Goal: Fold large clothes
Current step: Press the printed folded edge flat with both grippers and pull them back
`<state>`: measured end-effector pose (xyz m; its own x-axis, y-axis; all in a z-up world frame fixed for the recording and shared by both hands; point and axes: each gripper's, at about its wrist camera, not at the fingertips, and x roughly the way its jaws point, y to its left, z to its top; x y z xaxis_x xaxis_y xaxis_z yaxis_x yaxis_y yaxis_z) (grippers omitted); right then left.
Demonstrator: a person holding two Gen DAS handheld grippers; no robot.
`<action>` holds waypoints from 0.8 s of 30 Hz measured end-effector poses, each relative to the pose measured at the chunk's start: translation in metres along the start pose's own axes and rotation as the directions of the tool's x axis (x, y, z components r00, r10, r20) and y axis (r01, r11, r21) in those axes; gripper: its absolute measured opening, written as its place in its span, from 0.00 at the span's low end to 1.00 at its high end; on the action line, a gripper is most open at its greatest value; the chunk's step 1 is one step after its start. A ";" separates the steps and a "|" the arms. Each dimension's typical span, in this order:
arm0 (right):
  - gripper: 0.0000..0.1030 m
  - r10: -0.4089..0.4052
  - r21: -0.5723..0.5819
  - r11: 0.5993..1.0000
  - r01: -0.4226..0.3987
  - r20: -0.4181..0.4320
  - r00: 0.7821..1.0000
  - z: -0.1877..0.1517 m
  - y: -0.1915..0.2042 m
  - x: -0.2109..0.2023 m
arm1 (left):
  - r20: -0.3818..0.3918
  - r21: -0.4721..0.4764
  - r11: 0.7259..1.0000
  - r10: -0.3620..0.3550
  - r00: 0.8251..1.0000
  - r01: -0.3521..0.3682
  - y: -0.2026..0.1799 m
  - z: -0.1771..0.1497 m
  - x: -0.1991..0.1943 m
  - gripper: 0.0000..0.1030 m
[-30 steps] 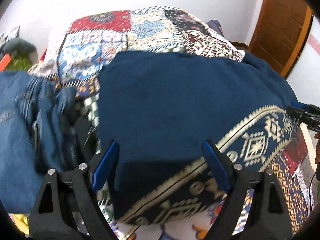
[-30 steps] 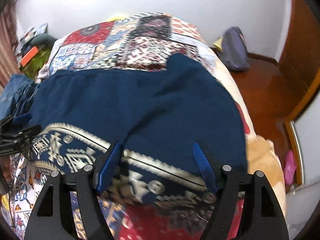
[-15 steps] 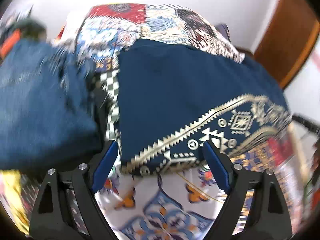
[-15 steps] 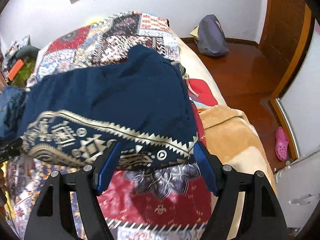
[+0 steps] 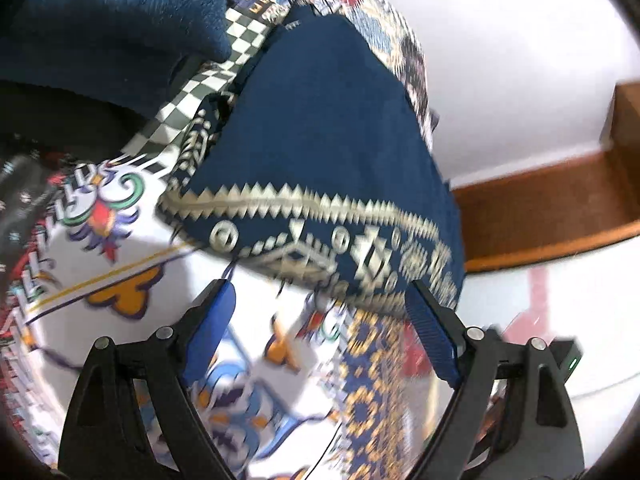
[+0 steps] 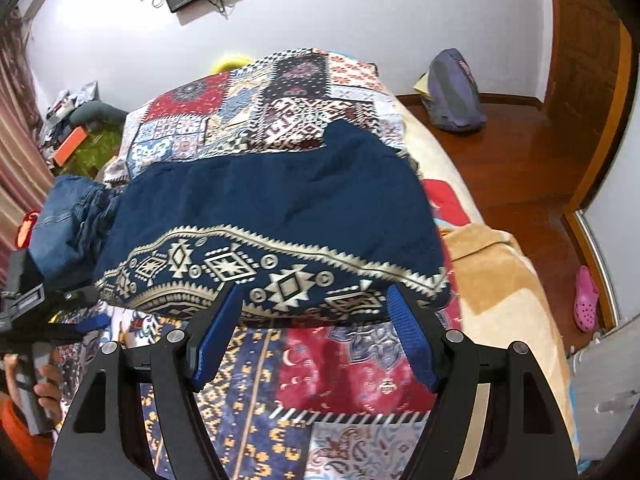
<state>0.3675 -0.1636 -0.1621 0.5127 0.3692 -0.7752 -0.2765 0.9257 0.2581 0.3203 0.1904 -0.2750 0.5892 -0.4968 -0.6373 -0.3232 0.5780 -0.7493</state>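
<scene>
Two grippers, left [image 5: 320, 328] and right [image 6: 316, 328], hang spread apart and empty over a folded navy cloth [image 6: 280, 208] with a cream zigzag border, lying on the patchwork bedspread [image 6: 256, 108].

Motion blur smears the bedspread [image 5: 240, 380] pattern in the left wrist view. The jeans [image 6: 68, 220] run partly behind the navy garment [image 6: 280, 208]. The person's hand [image 6: 44, 388] is cut by the frame's edge.

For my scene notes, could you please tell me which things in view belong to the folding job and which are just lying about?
Belongs to the job:
- navy garment with gold patterned border
- left gripper, open
- right gripper, open

Just lying about:
- denim pile
- patchwork bedspread
- tan blanket
- grey backpack
- pink clog
</scene>
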 end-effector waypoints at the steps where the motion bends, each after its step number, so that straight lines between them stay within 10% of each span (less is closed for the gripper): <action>1: 0.69 0.001 -0.001 1.000 -0.001 -0.003 1.000 0.000 0.002 0.003 | 0.016 -0.025 0.999 -0.031 0.999 0.031 0.000 0.003 0.003 0.84; 7: 0.69 0.010 0.015 1.000 -0.010 -0.013 1.000 0.009 0.008 0.019 | 0.119 -0.074 0.993 -0.083 0.989 0.092 -0.005 0.025 0.029 0.84; 14: 0.69 0.010 0.025 1.000 -0.010 -0.001 1.000 0.023 0.013 0.032 | 0.239 0.017 0.992 0.117 0.964 -0.124 -0.054 0.031 0.060 0.80; 19: 0.69 0.007 0.015 1.000 -0.006 -0.012 1.000 0.023 0.016 0.036 | 0.264 0.018 0.981 0.180 0.947 -0.192 -0.071 0.044 0.061 0.27; 24: 0.69 -0.024 -0.007 1.000 0.024 -0.032 0.999 0.022 0.017 0.032 | 0.344 0.155 0.960 0.167 0.924 -0.231 -0.104 0.037 0.021 0.12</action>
<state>0.3972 -0.1339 -0.1692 0.4926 0.3441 -0.7993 -0.2698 0.9336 0.2357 0.3936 0.1434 -0.2034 0.7453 -0.1397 -0.6519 -0.3318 0.7703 -0.5445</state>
